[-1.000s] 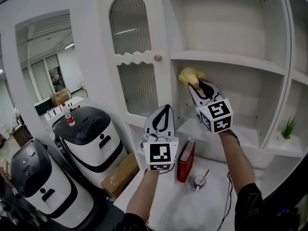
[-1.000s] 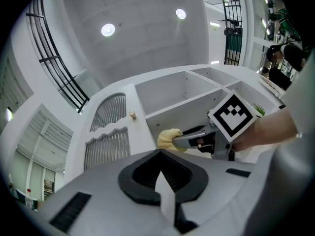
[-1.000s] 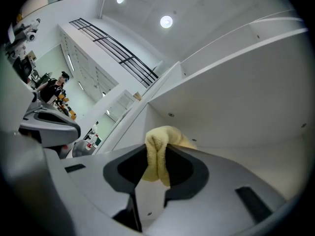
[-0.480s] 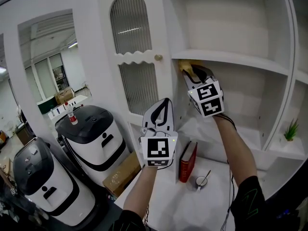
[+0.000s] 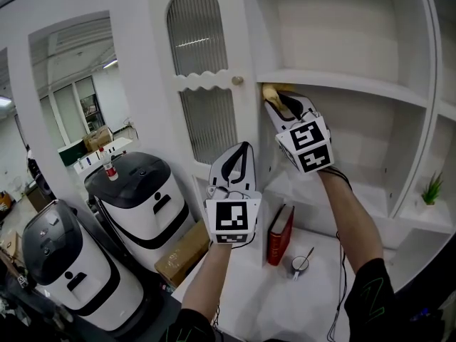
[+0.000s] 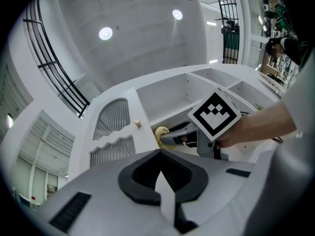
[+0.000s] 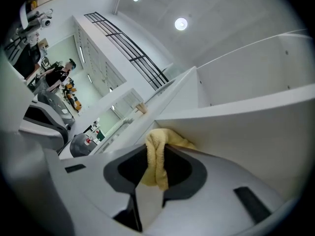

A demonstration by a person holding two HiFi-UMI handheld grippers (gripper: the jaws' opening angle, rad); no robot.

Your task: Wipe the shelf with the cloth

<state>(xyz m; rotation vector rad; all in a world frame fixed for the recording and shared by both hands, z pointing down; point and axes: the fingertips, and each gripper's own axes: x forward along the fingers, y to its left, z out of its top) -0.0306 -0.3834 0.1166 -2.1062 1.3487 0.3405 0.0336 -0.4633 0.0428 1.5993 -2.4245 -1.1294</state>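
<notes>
While the person holds both tools up, the left gripper (image 5: pixel 244 155) is closest. It is low down and to the left of the shelf (image 5: pixel 356 85). Its two jaws are pressed together, and nothing is between them. It touches nothing.

Well below the shelf is a white counter (image 5: pixel 249 305). A red book (image 5: pixel 281 234) stands on its end there. Just right of the book is a small round cup (image 5: pixel 299 264) with a thin stick in it.

Higher up, the right gripper (image 5: pixel 279 104) points at the left end of the shelf. Its jaws pinch the yellow cloth (image 7: pixel 156 163). The cloth is bunched up and pokes out past the jaw tips. It sits at the left end of the shelf, right under the front edge. It looks like it touches the under side of the board. The right arm (image 5: pixel 349 219) reaches up from below the shelf.

Just left of the shelf is a white door (image 5: pixel 206 84) with ribbed glass. Its small round knob (image 5: pixel 236 80) is level with the shelf.

To the right of the shelf and lower down, a little green plant (image 5: pixel 430 189) stands on another ledge.

Far to the left and well below the shelf stand two white and black machines (image 5: pixel 135 201). A cardboard box (image 5: pixel 182 254) lies beside them. A bottle with a red cap (image 5: pixel 108 169) shows just above the farther machine.
</notes>
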